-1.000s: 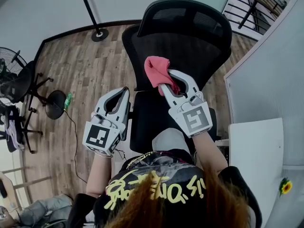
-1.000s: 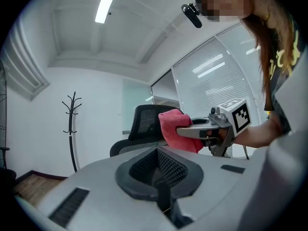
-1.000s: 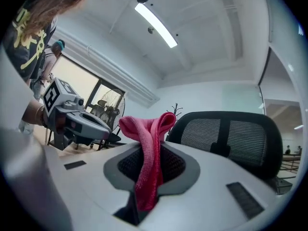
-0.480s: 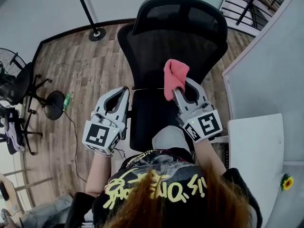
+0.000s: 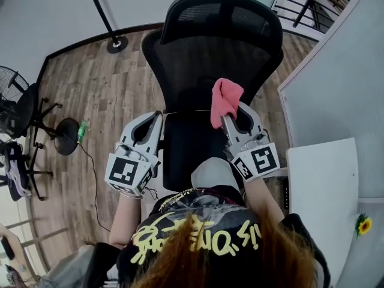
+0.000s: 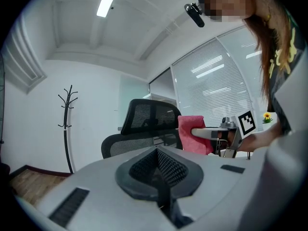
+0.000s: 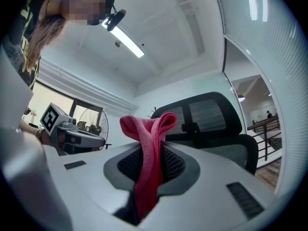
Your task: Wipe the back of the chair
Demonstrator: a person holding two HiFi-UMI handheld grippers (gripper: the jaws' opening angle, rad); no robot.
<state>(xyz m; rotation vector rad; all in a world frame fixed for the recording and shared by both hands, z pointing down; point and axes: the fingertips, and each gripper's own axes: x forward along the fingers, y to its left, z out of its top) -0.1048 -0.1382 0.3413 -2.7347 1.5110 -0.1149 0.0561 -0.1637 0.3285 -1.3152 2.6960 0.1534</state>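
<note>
The cloth (image 5: 226, 101) is a pink rag, folded over and pinched at its middle, its loop standing free above the jaws and a tail hanging below them. We judge it light, soft and limp; it gives no push of its own, so the grip belongs low on the fold, near the bunched part, with the loop left free as the wiping face. The right gripper (image 5: 225, 116) is clamped on the cloth and points up the back (image 5: 210, 59) of the chair. In the head view the cloth lies over the lower right of the back, above the seat (image 5: 186, 149); we cannot confirm contact. The back is black mesh, which we judge springy, likely to yield under pressure, and the chair may swivel or roll. The left gripper (image 5: 158, 115) has its jaws together on nothing and hangs just left of the seat, apart from the chair.

Against one second ago, the cloth has crossed from the left of the mid-back to the right, and the right gripper has turned from slanting up-left to nearly upright. The left gripper has not moved.
</note>
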